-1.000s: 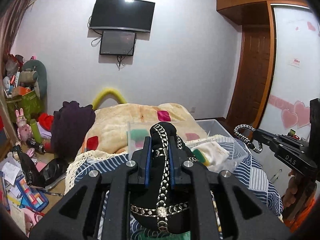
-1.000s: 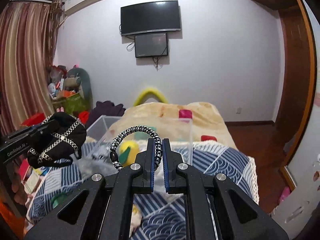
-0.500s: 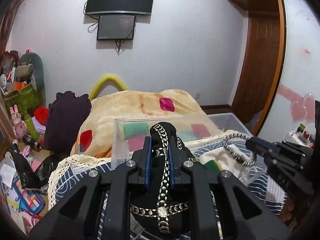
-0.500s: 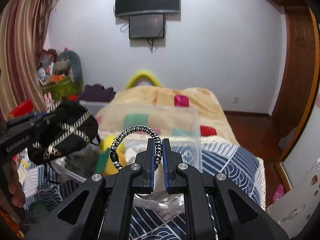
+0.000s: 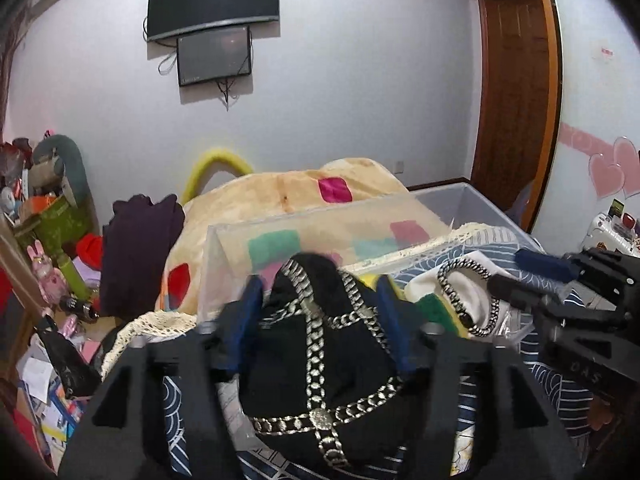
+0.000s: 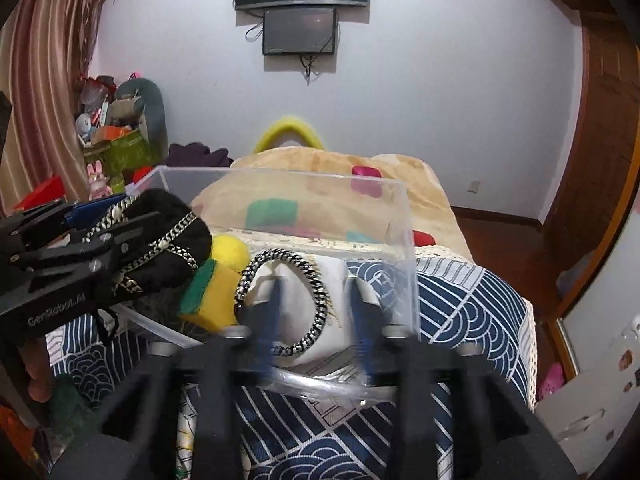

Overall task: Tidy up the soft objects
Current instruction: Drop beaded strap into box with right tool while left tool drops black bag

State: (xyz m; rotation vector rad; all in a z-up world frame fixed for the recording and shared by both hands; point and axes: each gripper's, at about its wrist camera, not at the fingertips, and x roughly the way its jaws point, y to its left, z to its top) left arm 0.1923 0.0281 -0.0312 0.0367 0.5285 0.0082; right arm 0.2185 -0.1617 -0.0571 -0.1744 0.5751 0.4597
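Your left claw has its fingers spread wide, and the black pouch with the silver chains sits right in the gap between them; the blue pads stand off to either side of it, and from the left wrist view you can't really tell if they touch the fabric at all, so it looks let go rather than pinched; in the right wrist view that same pouch hangs at the front of the left claw, over the near left edge of the clear plastic bin and just beside the yellow and green plush inside it. Your right claw is spread apart too; the black and white braided loop lies between the fingers but isn't squeezed by them, resting on the white cloth down in the bin, roughly centred in the gap and a bit toward the left finger; the fingers look motion-blurred so the exact contact is hard to call. From the left side you can see the loop just ahead of the right claw's tips, on the white cloth next to the plush; the bin itself sits on the blue patterned bedspread, with the beige blanket with coloured squares behind it.
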